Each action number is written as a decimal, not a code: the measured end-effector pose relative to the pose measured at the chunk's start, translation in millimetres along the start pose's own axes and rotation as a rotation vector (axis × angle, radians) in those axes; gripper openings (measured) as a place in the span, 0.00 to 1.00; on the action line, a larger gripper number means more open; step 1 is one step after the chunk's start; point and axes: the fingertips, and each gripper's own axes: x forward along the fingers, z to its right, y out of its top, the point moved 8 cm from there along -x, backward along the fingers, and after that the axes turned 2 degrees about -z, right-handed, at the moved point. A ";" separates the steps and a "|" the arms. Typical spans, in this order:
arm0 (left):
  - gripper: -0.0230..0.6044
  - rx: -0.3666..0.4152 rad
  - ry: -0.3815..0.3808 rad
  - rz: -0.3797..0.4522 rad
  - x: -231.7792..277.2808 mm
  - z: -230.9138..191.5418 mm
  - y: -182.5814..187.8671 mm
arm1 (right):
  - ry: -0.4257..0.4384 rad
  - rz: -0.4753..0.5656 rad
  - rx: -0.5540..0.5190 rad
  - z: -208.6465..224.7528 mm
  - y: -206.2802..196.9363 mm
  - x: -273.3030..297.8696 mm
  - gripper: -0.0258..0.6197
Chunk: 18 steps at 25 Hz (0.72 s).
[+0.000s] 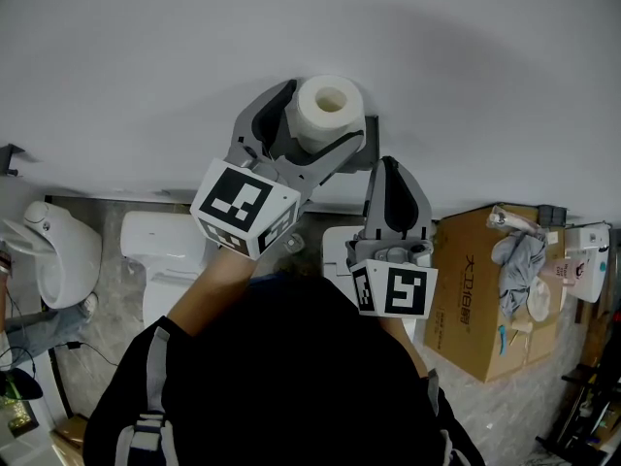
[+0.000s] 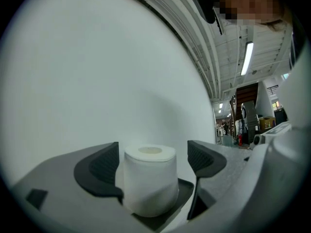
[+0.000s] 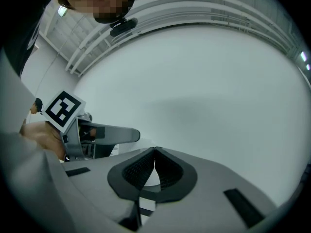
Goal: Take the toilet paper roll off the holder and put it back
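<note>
The person's black top [image 1: 291,377] fills the near edge of the head view, and both arms reach away from it toward the wall [image 1: 146,56].

The right hand-held gripper [image 1: 388,168] sits on the right, its marker cube [image 1: 400,291] nearest the body. It is clenched. In the right gripper view its two ribbed pads meet at the tips with nothing between them. It points at the wall, just right of the roll and apart from it.

The left hand-held gripper [image 1: 322,116] reaches further, its marker cube [image 1: 243,205] tilted toward the left. It is released, with its jaws spread wide to either side of the toilet paper roll [image 2: 149,178]. In the left gripper view the right pad [image 2: 205,158] stands clear of the paper with a visible gap. The left pad [image 2: 103,165] is just beside the roll, and whether it touches cannot be told.

The roll stands upright on the dark holder [image 2: 183,189], a small tray against the wall, with its core opening facing up. The holder's edge shows past the roll on the right.

Down on the floor, well apart from the roll, a white toilet [image 1: 165,246] stands on the left below the wall. An open cardboard box [image 1: 475,299] with crumpled cloth in it stands on the right.
</note>
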 end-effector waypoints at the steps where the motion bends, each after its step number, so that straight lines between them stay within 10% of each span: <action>1: 0.73 -0.012 0.000 0.009 -5.1 -0.3 1.9 | 0.000 0.001 -0.002 -1.0 0.6 -0.1 0.08; 7: 0.72 -0.081 0.030 0.059 -39.1 -8.6 1.8 | 0.034 0.009 -0.006 -16.5 2.8 1.2 0.08; 18: 0.07 -0.048 0.109 0.064 -86.8 -9.0 -7.6 | 0.101 0.025 -0.016 -46.4 8.7 2.5 0.08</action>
